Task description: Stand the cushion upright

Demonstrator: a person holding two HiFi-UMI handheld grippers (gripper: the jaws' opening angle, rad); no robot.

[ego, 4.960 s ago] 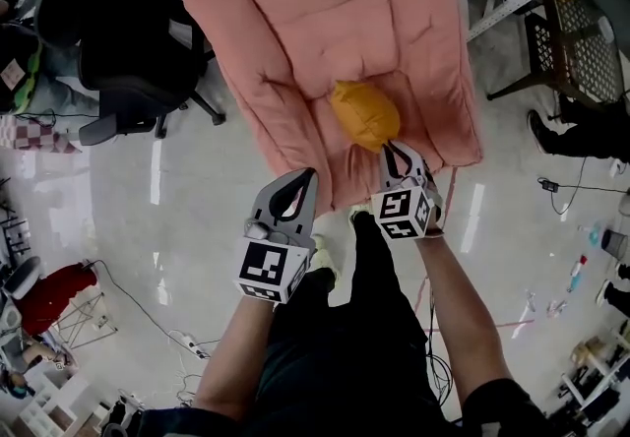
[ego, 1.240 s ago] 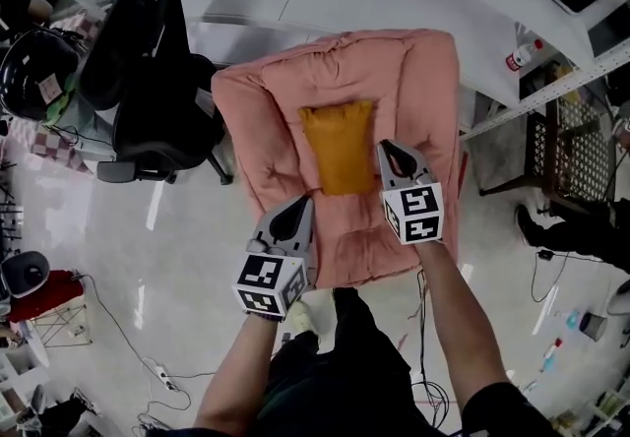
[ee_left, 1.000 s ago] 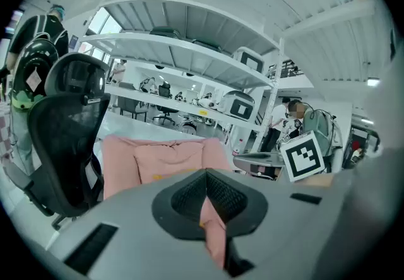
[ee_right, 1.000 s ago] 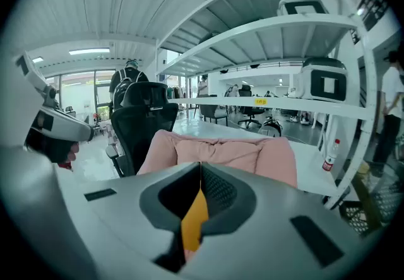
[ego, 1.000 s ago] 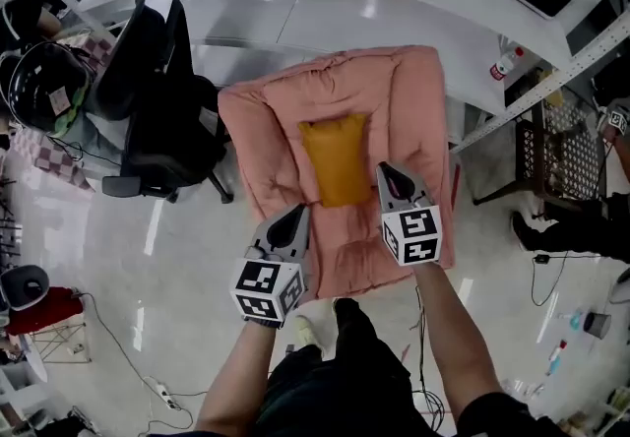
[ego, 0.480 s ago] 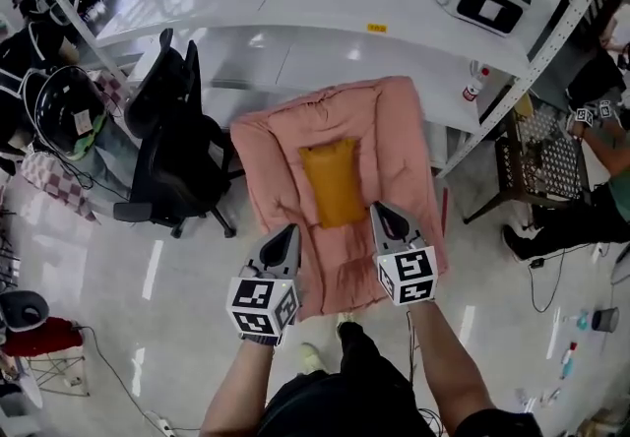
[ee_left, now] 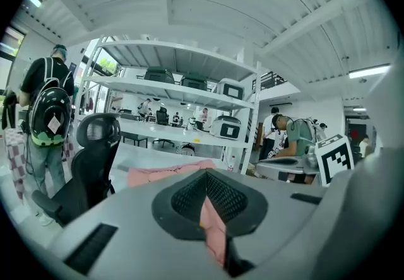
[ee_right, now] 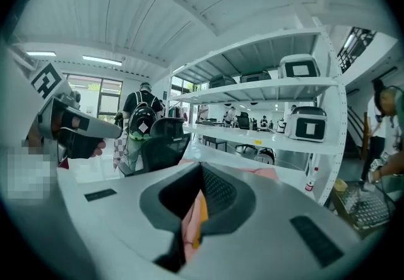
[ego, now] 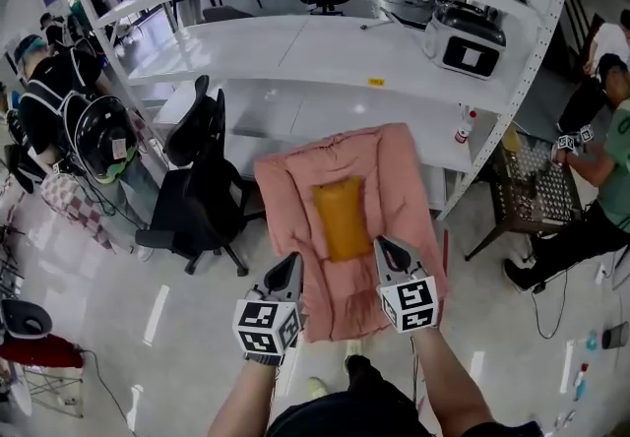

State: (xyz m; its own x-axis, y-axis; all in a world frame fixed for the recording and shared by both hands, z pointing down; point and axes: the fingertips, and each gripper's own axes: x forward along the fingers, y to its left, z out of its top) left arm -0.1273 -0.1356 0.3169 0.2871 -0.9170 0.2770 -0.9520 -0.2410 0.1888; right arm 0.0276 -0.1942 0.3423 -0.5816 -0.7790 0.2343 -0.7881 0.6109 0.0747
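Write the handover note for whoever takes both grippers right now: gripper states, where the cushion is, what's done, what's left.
Left gripper: shut on the near edge of the pink cushion.
Right gripper: shut on the same edge, with a strip of orange pinched in too, likely the edge of the orange pad.
Cushion: near edge held up off the floor, the rest sloping away toward the white bench; orange pad on its face, centre.
Done: both grips taken, near edge raised.
Left: bring it fully upright, probably against the bench, then let go.
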